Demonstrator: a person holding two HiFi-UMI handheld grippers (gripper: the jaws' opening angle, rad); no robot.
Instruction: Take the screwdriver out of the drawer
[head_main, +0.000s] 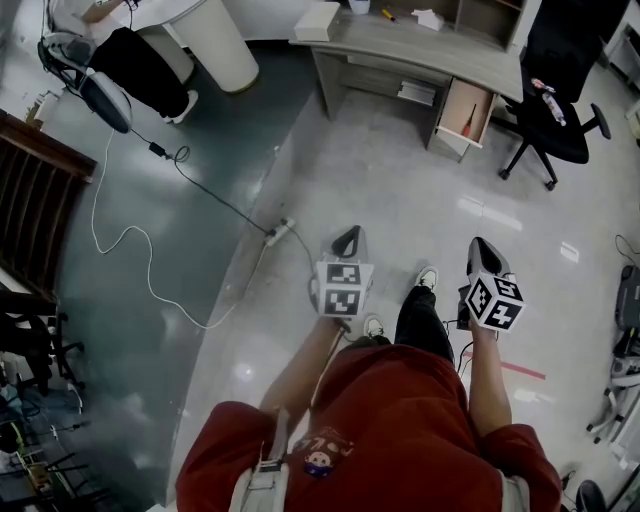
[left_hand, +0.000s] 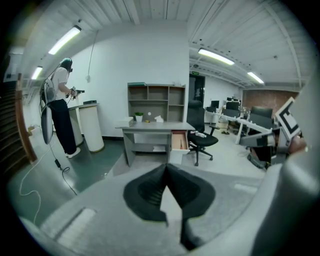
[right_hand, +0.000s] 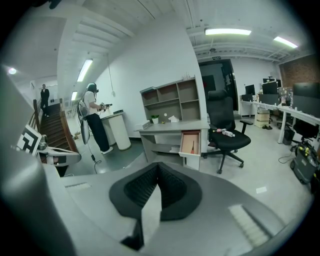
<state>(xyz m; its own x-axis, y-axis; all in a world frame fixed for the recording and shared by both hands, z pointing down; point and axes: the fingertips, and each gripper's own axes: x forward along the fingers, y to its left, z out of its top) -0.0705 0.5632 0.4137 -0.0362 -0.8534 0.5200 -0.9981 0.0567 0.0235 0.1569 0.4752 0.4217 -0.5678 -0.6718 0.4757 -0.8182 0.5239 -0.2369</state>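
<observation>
Far ahead stands a grey desk (head_main: 400, 48) with its wooden drawer (head_main: 466, 108) pulled open. In the drawer lies a red-handled screwdriver (head_main: 468, 120), which the right gripper view shows as a thin red line (right_hand: 193, 146) inside the drawer (right_hand: 190, 141). The left gripper view shows the same drawer (left_hand: 178, 141) small and distant. I hold my left gripper (head_main: 347, 238) and right gripper (head_main: 484, 250) side by side over the floor, well short of the desk. Both are shut with nothing between the pads, as their tips show (left_hand: 166, 166) (right_hand: 159, 165).
A black office chair (head_main: 555, 95) with a bottle on its seat stands right of the drawer. A power strip (head_main: 280, 232) and its cable lie on the floor at left. Another person (head_main: 130, 60) stands by a white round counter (head_main: 222, 40) far left. Dark wooden stairs (head_main: 35, 200) line the left edge.
</observation>
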